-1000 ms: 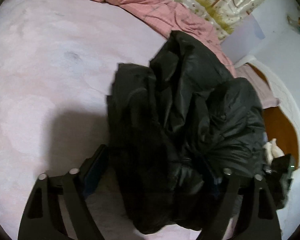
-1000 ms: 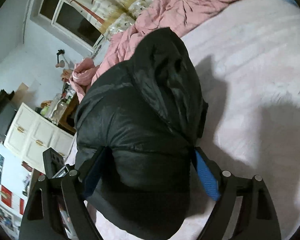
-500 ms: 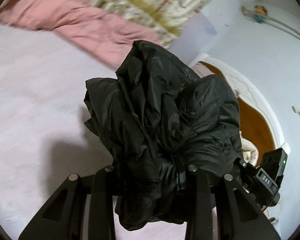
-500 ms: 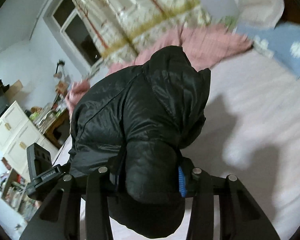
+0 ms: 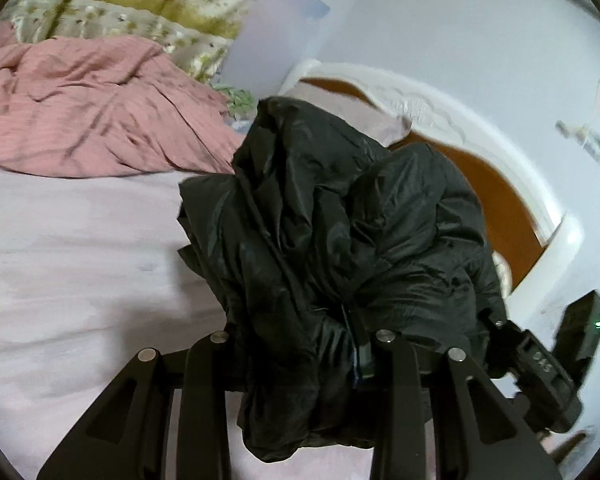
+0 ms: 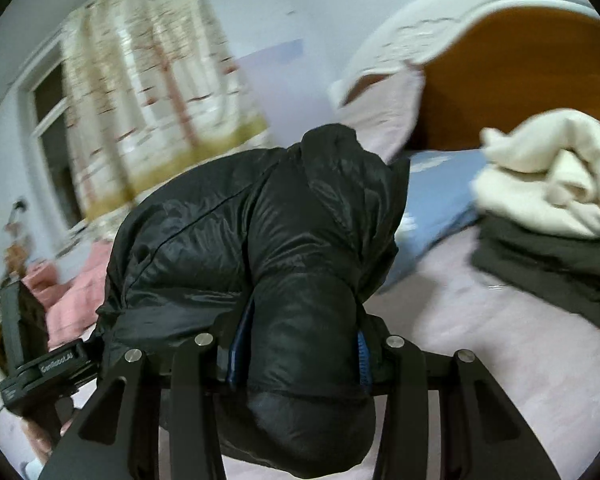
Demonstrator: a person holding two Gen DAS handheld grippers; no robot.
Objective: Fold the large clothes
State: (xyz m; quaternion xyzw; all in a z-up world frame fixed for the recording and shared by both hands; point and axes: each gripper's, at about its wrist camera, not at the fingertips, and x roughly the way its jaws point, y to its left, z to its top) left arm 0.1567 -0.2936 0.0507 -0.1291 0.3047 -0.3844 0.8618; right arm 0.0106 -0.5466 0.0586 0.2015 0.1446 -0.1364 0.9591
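Most of both views is filled by the pale pink bed [image 5: 80, 264] and, above it, the bundled black puffer jacket [image 5: 340, 232], lifted off the sheet and blocking the middle of each picture. A crumpled pink quilt [image 5: 92, 120] lies at the far edge below the patterned curtain [image 6: 152, 92]. By the headboard [image 6: 540, 60] sit a blue pillow [image 6: 440, 196] and a stack of folded clothes, cream garment [image 6: 552, 184] on a dark garment [image 6: 560, 272]. The left gripper [image 5: 300, 364] is clamped on the jacket's crumpled side; the right gripper [image 6: 298, 364] pinches a padded roll of it, both pointing slightly downward.
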